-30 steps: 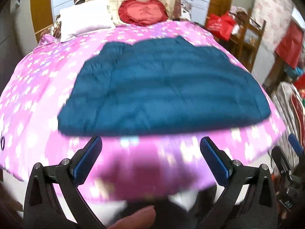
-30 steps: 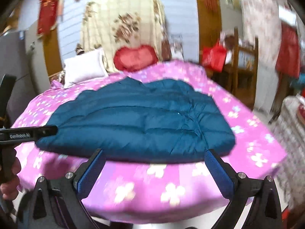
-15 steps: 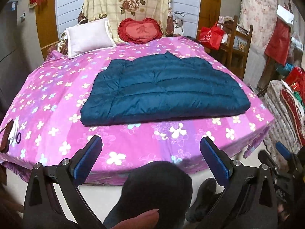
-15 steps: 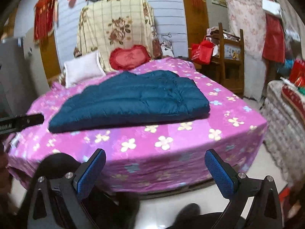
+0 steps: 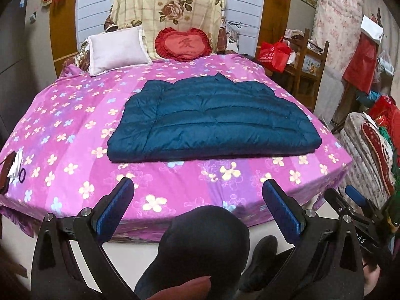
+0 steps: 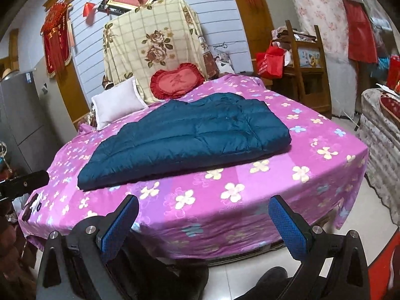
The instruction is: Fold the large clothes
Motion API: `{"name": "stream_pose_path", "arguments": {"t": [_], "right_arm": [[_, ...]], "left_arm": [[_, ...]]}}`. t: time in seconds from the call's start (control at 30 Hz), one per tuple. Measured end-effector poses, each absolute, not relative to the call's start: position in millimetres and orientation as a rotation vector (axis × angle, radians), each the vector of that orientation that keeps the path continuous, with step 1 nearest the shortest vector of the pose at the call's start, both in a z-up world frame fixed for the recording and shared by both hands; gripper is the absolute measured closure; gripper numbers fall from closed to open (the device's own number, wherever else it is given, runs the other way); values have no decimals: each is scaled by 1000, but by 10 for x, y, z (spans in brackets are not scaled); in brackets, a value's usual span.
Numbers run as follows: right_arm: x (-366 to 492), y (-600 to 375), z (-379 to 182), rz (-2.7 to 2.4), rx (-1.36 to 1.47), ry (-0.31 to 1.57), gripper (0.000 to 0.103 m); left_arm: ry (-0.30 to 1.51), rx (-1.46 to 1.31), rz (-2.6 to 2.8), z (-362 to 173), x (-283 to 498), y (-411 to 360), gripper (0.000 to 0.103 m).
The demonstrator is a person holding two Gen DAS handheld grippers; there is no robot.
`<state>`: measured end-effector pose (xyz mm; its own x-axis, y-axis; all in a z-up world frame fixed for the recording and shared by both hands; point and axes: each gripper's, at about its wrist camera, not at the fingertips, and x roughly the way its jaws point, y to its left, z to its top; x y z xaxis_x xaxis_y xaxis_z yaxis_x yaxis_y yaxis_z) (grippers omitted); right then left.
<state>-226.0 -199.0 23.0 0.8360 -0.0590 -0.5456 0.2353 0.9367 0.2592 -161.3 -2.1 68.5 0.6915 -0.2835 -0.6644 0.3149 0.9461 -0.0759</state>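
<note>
Both grippers are pulling back from the bed: where its near edge was filling our view a second ago, we are now seeing the whole pink flowered sheet, the floor below it and our own dark-clad knee. We are holding the left gripper in front of the bed's near edge with its blue-padded fingers standing wide apart and gripping nothing. The right gripper is hanging likewise off the near edge, its blue pads spread wide and empty. From the left camera we are also catching the right gripper at the lower right, low beside the bed corner.

We are looking at the dark teal quilted jacket lying folded flat in the middle of the bed, its long edge running parallel to the near side, well apart from both grippers; it is showing the same way from the right. At the head of the bed a pale pillow is leaning beside a red heart-shaped cushion, both against a floral quilt stack. A wooden chair with a red bag is standing to the right of the bed. A small dark item is lying near the bed's left edge.
</note>
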Motion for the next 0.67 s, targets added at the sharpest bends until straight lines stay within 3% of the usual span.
{"name": "stream_pose_path", "arguments": {"t": [0.67], "right_arm": [[-2227, -1889, 220, -156, 278, 569, 0]], "left_arm": [[736, 40, -374, 621, -1643, -43, 0]]}}
